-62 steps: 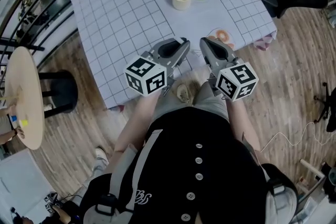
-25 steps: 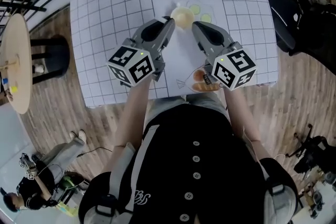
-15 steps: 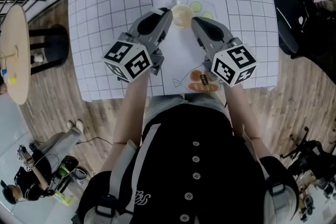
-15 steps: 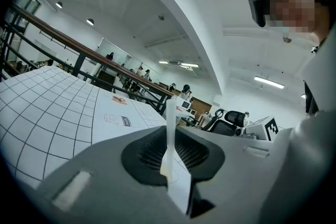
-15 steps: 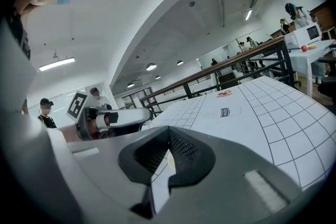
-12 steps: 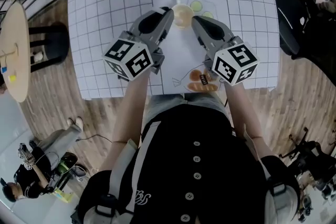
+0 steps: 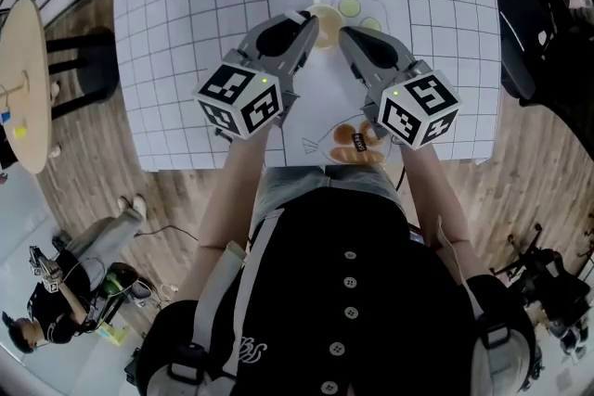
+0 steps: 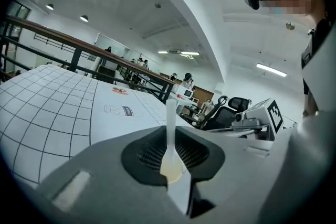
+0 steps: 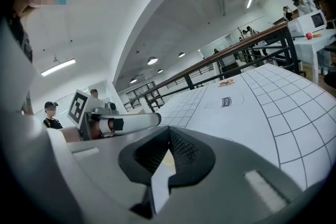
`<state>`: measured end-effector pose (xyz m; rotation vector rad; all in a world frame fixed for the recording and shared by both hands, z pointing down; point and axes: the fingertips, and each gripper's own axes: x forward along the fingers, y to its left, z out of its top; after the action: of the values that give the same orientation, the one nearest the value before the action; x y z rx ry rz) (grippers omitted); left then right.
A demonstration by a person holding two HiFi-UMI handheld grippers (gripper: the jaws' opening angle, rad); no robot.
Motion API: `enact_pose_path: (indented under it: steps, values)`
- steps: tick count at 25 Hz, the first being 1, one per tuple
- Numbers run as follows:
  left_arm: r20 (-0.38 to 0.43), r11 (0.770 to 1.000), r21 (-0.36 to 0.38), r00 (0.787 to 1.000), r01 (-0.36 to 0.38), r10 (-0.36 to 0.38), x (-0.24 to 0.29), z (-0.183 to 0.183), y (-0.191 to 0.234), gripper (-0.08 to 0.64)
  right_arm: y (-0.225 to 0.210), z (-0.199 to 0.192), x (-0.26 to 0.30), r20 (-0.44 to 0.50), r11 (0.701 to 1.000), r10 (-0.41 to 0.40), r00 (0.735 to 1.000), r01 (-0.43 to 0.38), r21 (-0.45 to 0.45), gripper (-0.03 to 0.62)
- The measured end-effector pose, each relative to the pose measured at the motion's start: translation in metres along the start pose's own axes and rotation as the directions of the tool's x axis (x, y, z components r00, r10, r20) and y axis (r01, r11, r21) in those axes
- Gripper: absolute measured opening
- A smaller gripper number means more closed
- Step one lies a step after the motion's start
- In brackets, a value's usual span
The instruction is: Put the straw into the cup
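Gripped the straw (image 8: pixel 170 123) upright in the left tongs (image 8: pixel 171 166); had the right tongs (image 9: pixel 166 159) pressed together, empty. Hovered both tips either side of the cup (image 7: pixel 327 21), midway between the surface's (image 7: pixel 186 5) left and right edges.

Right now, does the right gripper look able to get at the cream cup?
Probably yes: the cream cup stands just ahead of the right gripper, nothing between them; the left gripper, holding a thin white straw, flanks it.
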<state>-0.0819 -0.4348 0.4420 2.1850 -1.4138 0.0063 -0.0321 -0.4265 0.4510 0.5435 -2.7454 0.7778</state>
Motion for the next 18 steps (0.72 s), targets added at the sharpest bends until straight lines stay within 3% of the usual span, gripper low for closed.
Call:
enact_pose_path:
  steps: [18]
  values:
    - [-0.131, 0.990, 0.108, 0.986, -0.093, 0.107, 0.015, -0.041, 0.011, 0.048, -0.005, -0.030, 0.005, -0.044, 0.998, 0.030, 0.999, -0.028, 0.062, -0.002]
